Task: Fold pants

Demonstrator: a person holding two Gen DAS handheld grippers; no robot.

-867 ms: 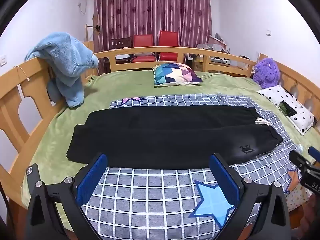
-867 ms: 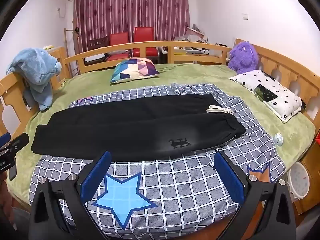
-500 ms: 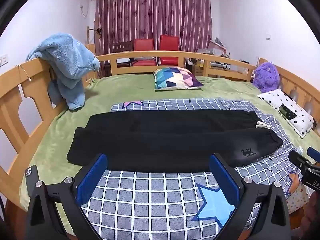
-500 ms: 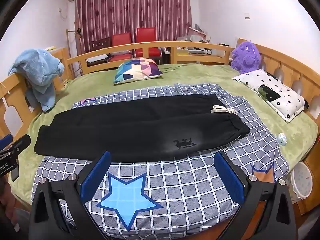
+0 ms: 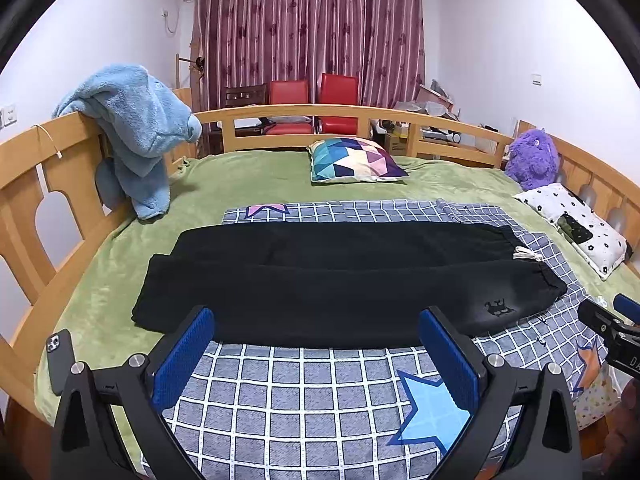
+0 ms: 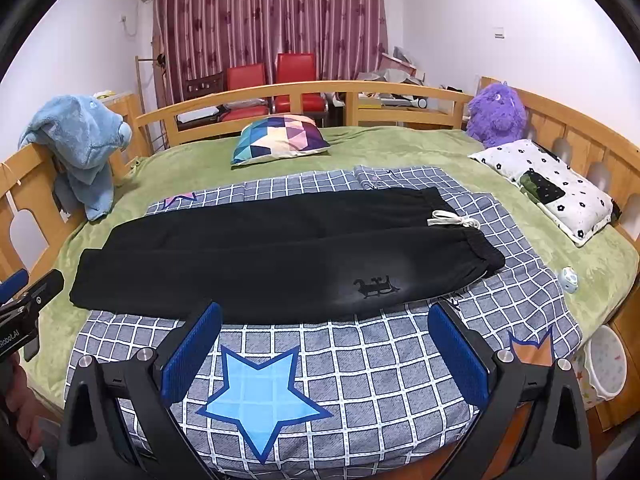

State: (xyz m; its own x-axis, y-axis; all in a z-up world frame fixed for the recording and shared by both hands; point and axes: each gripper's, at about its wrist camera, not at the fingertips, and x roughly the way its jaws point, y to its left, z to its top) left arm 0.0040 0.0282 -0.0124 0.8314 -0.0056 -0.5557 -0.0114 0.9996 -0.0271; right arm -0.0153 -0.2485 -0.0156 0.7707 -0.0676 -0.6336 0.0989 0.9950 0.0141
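1. Left gripper (image 5: 316, 344): jaws wide apart, nothing between the pads, hanging over the checked blanket (image 5: 304, 396).
2. Right gripper (image 6: 325, 338): same, spread wide and empty.
3. Pants (image 6: 280, 256): black, flat across the blanket, at 12 o'clock from both grippers; waistband and drawstring (image 6: 454, 219) toward 2 o'clock, cuffs toward 10 o'clock.
4. Bed (image 6: 400, 140): green cover.

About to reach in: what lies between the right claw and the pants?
Only bare checked blanket with a blue star lies between the right claw and black pants, per the right wrist view.
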